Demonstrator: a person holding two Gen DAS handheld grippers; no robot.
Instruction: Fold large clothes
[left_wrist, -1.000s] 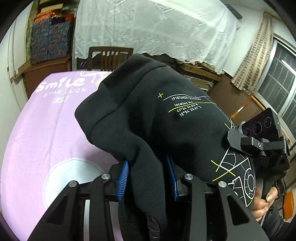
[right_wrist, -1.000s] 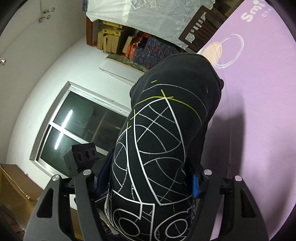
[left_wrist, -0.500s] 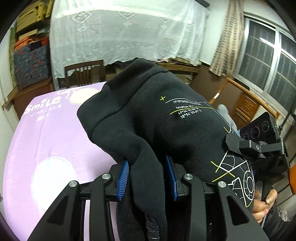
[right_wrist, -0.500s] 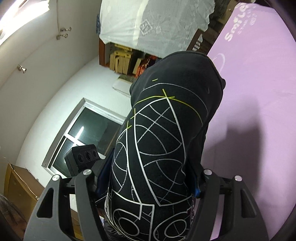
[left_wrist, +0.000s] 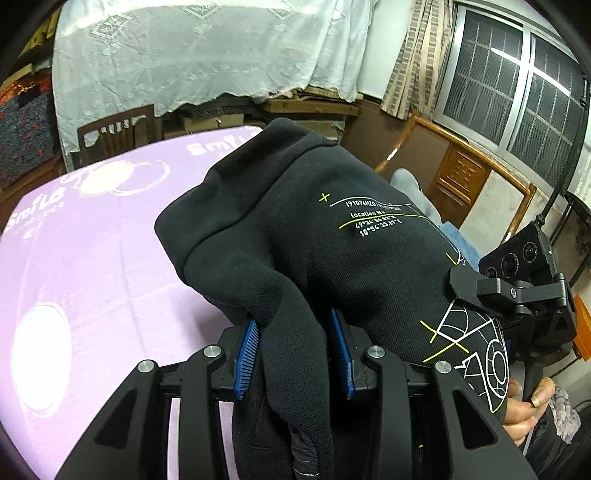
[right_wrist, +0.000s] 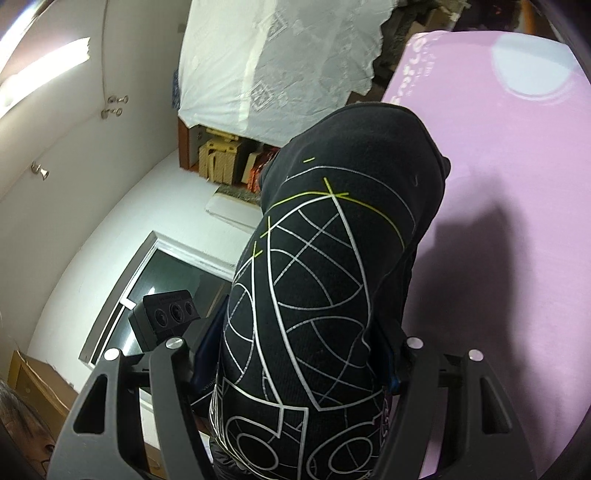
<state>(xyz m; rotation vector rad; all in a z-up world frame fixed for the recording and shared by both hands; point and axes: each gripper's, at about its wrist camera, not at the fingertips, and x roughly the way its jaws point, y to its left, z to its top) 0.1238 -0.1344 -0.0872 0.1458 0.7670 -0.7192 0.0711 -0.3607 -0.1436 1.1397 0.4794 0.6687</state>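
The black sweatshirt is thick matt knit cloth with a fine rib, printed with smooth white and yellow lines that look faintly glossy. The left gripper has matt black plastic fingers, shiny metal screw heads and ridged blue pads. Beneath the sweatshirt, the purple sheet is soft matt cloth. Beyond the sheet stand a dark wooden chair, a thin white patterned cloth cover and a varnished wooden bench

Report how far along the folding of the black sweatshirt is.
Done: the black sweatshirt is bunched into a thick bundle. In hand: the left gripper and the right gripper both clamp it, holding it in the air above the purple sheet. Left: laying it down and finishing the fold; how neat the folds are cannot be told.
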